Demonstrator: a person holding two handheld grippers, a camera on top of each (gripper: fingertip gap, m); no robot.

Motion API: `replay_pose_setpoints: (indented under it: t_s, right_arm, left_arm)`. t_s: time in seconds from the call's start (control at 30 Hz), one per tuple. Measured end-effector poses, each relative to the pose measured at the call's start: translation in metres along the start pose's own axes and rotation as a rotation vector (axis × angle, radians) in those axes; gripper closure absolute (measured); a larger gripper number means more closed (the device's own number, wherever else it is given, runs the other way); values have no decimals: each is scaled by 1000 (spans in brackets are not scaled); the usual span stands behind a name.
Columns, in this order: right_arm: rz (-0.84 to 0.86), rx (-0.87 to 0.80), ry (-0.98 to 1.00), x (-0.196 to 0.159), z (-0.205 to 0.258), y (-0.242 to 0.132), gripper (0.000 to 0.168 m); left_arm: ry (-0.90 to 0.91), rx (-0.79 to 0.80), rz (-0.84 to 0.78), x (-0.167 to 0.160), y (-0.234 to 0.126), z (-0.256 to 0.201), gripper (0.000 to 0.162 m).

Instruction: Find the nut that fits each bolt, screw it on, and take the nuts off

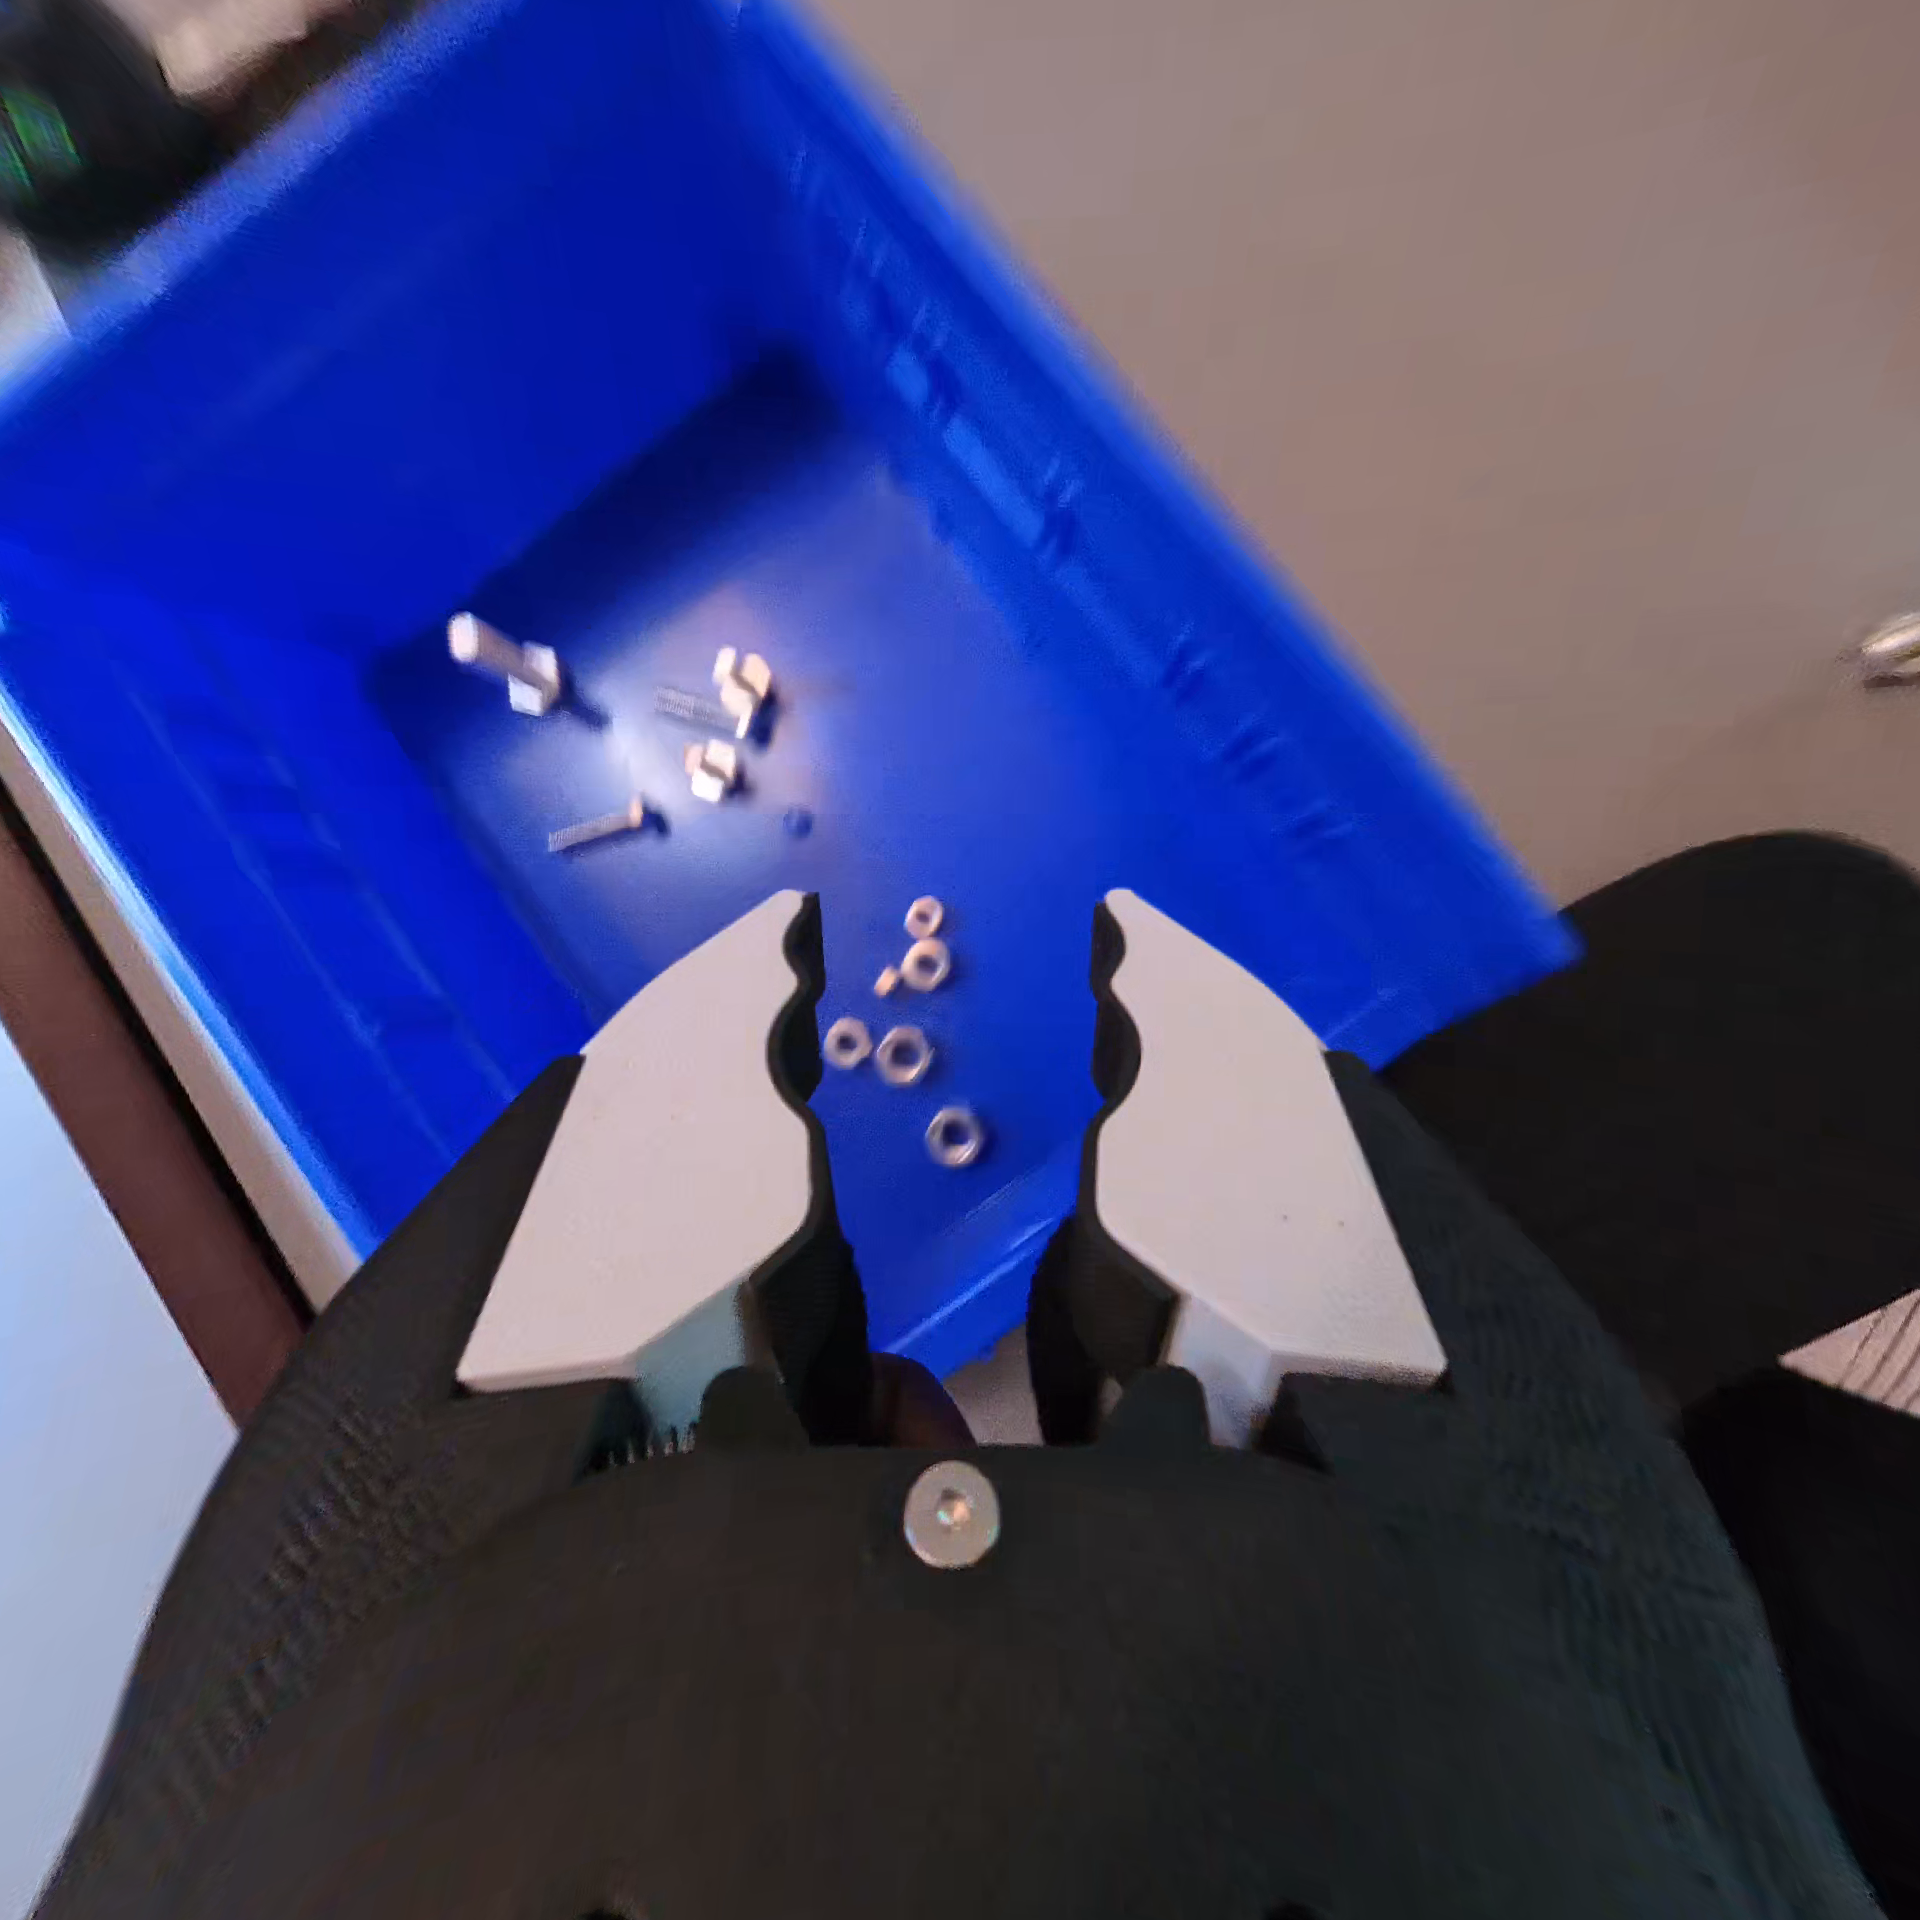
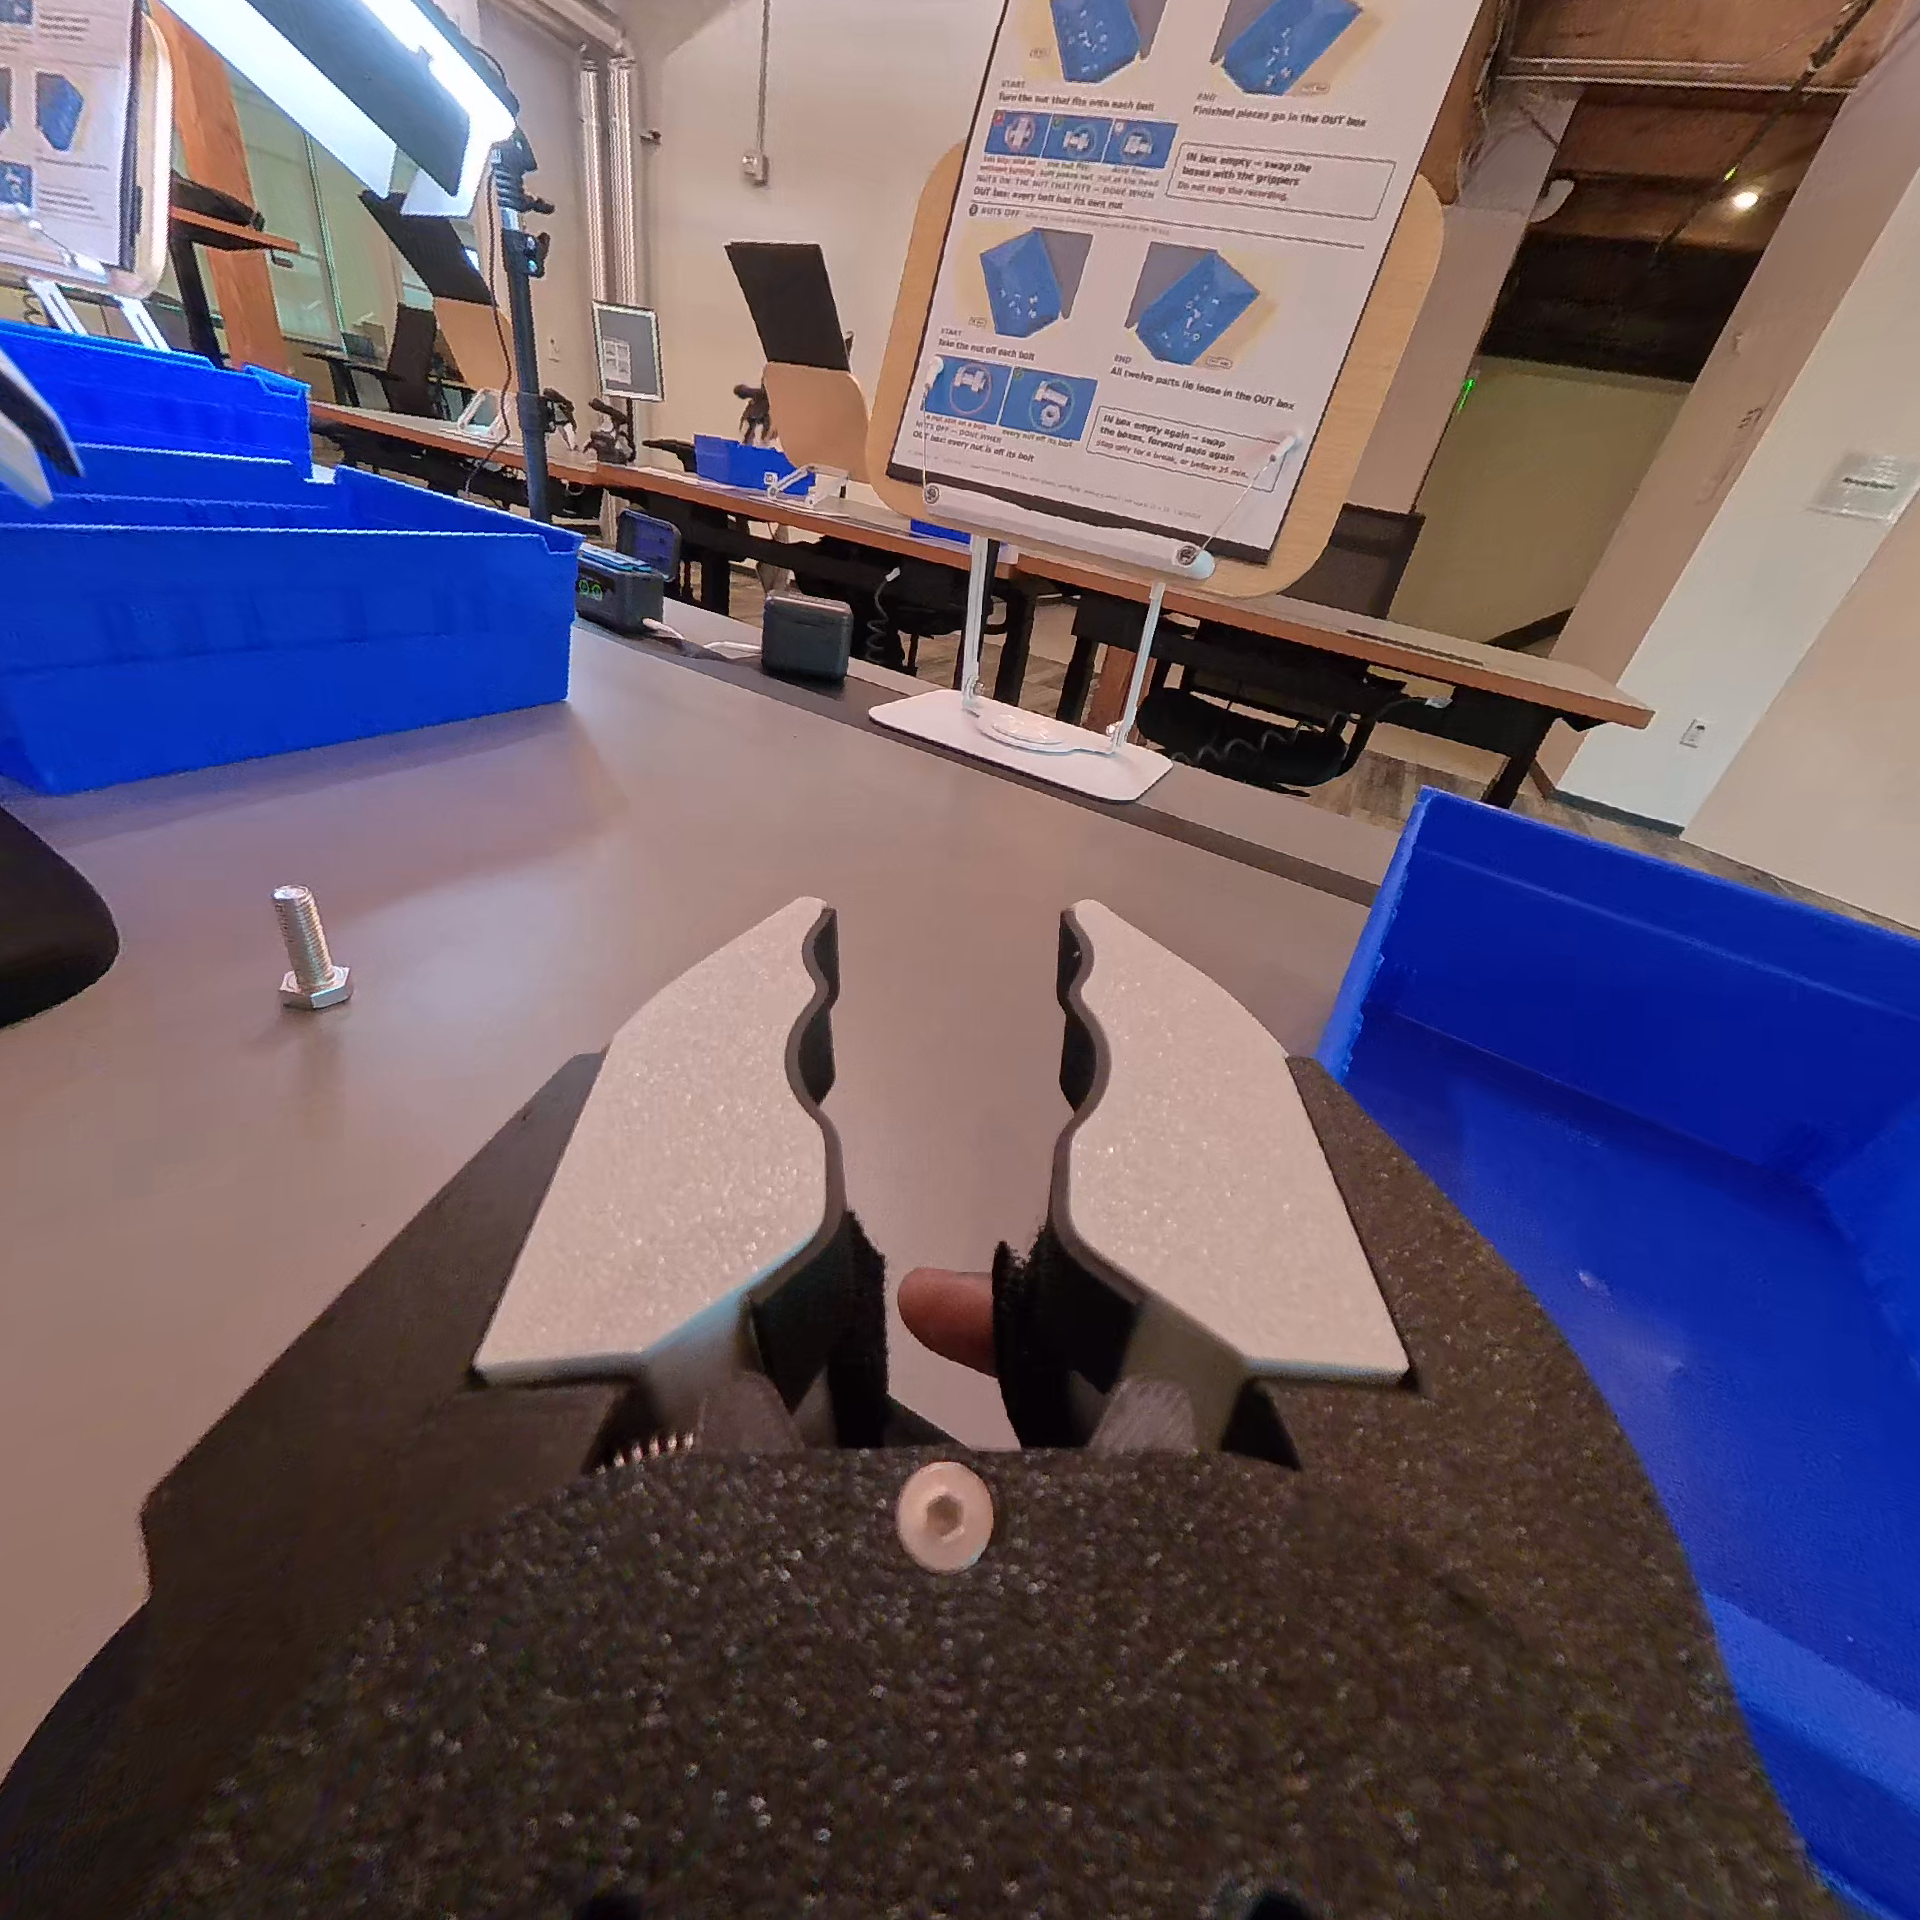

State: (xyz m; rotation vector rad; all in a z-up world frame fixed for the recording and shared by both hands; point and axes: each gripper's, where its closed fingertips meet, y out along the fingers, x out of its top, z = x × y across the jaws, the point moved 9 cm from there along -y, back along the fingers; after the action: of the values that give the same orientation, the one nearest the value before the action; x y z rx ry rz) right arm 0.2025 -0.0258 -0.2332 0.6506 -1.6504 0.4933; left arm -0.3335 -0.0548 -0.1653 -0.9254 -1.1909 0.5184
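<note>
Jaws apart on both: left gripper hovered over blue bin, loose nuts between its tips, bolts at 11 o'clock. Right gripper empty over counter, upright bolt at 10 o'clock. Step looked like nut picking; next needs descent and closing on one nut.

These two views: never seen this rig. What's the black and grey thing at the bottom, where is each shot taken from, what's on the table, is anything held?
There is no robot arm. A person holds a two-finger tool in each hand, and a camera on each looks forward along its fingers.

The left wrist view looks down into a blue bin. The left tool is open and holds nothing. In the bin lie loose nuts and a few bolts, blurred.

The right wrist view looks low across a grey table. The right tool is also open and holds nothing. One bolt stands head-down on the table to its left. A second bin sits at right, more bins at left, and an instruction board stands behind.
</note>
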Motion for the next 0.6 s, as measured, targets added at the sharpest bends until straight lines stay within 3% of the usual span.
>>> replay_pose_setpoints:
  t_s: [0.2,0.6]
  right_arm:
    - [-5,-3,7,0,-1,0,127]
    - [-11,-13,14,0,-2,-1,127]
  left_arm:
    - [-107,-34,305,-42,45,30,121]
    - [-107,-82,422,-59,67,25,131]
